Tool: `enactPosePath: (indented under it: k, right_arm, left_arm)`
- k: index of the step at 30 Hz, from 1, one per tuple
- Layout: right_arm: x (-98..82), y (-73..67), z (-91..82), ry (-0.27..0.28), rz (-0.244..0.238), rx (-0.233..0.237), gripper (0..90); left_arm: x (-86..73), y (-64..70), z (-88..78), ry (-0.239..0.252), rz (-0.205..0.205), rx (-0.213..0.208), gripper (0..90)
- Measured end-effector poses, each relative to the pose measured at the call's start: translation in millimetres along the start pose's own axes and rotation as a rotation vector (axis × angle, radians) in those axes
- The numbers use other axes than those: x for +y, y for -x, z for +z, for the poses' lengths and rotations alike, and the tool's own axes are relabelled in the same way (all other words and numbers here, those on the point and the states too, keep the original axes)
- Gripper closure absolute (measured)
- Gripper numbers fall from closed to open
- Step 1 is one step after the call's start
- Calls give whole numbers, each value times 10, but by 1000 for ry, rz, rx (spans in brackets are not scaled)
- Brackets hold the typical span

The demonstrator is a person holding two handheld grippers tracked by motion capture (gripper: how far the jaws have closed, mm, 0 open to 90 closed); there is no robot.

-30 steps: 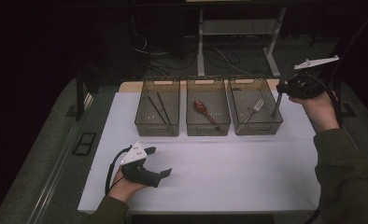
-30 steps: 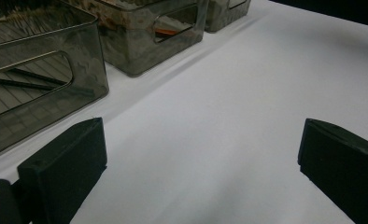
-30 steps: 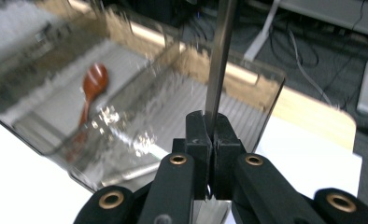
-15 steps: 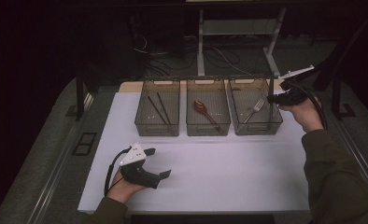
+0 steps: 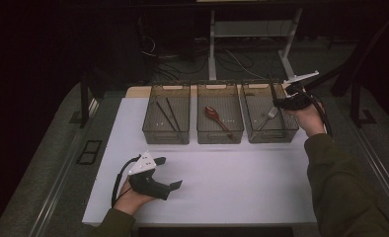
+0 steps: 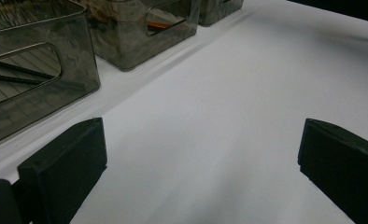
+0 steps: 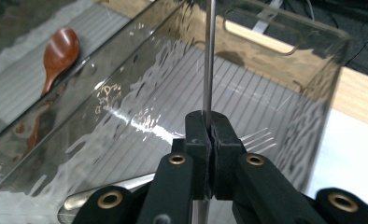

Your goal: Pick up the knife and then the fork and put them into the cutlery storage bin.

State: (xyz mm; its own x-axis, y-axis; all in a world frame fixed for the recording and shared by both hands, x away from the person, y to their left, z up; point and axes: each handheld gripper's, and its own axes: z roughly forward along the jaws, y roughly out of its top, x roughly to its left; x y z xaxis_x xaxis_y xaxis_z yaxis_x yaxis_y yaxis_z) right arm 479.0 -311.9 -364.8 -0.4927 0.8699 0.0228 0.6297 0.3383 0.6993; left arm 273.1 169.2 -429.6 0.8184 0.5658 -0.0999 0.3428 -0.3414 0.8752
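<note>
Over the right bin (image 5: 281, 132), the right tool (image 7: 209, 128) clamps what looks like a thin metal rod (image 7: 209, 56).

I was working in what looked like a lab or test room rather than a home. My table (image 5: 207, 197) was covered with a plain white sheet and stood in a dark room. Behind it loose cables (image 5: 232, 61) lay across the floor around a white metal stand (image 5: 212, 49). Three identical smoky plastic bins (image 5: 220, 119) sat in a neat row, holding sorted cutlery, like a staged setup.
</note>
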Motion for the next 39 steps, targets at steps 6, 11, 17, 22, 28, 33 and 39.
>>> enactPosePath:
  k: [6,11,17,22,28,33,39]
  right_arm:
    - [-52,-39,213,-66,10,-10,861]
    - [-41,-93,286,-88,-3,-23,821]
    - [-64,-57,281,-76,48,-26,661]
    - [-73,-35,223,-44,73,-6,528]
    - [-112,-20,99,27,91,51,380]
    - [-177,-41,-55,94,98,101,332]
    - [-246,-127,-207,147,71,104,279]
  left_arm:
    - [-4,8,4,0,-1,-4,5]
    - [-4,4,8,-2,1,-8,5]
    - [-2,13,10,-5,1,-11,5]
    - [-2,15,16,-8,4,-11,5]
    - [-9,10,14,-14,9,-5,5]
    - [-17,5,23,-21,16,-5,5]
    - [-21,12,29,-21,17,-7,5]
